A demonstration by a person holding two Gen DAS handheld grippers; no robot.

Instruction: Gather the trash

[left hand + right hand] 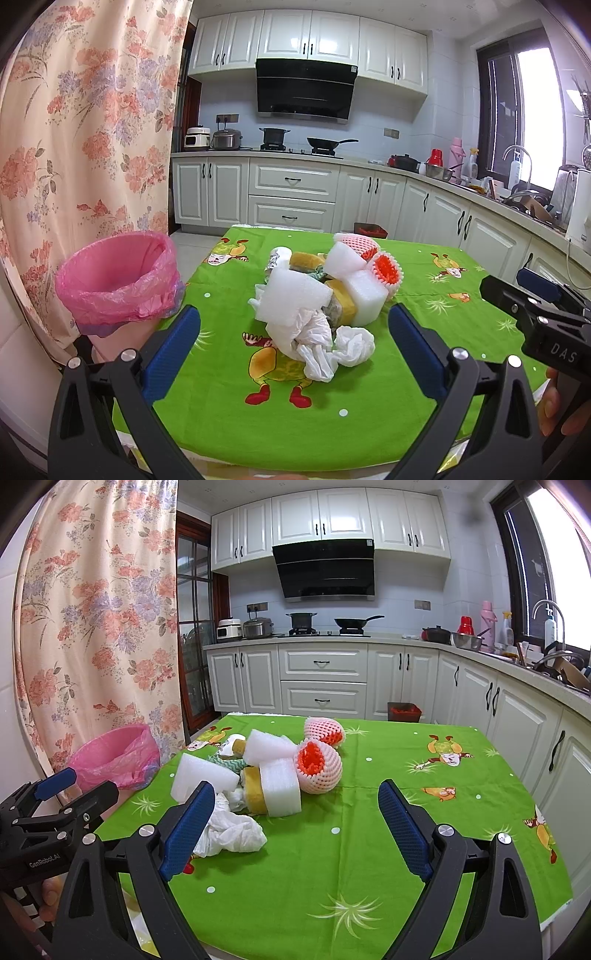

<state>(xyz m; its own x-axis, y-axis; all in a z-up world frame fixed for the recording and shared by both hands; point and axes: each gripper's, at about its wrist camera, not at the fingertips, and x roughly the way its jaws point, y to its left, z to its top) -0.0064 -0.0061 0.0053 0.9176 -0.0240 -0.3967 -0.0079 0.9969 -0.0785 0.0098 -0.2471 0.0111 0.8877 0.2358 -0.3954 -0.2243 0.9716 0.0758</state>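
Fingers (173, 347) spread wide on both grippers, seemingly touching nothing.

White panelled cabinets (321, 679) run along two walls of a tiled kitchen, a black range hood (327, 570) hanging above the hob, daylight entering through a dark-framed window (546, 565) at right, and a floral curtain (99, 620) hanging at left.

Home kitchen, white cabinets (291, 37), black range hood (306, 90), wok (327, 142) on gas hob, likely rice cooker (226, 139), sink tap (550, 618), floral curtain (88, 129)
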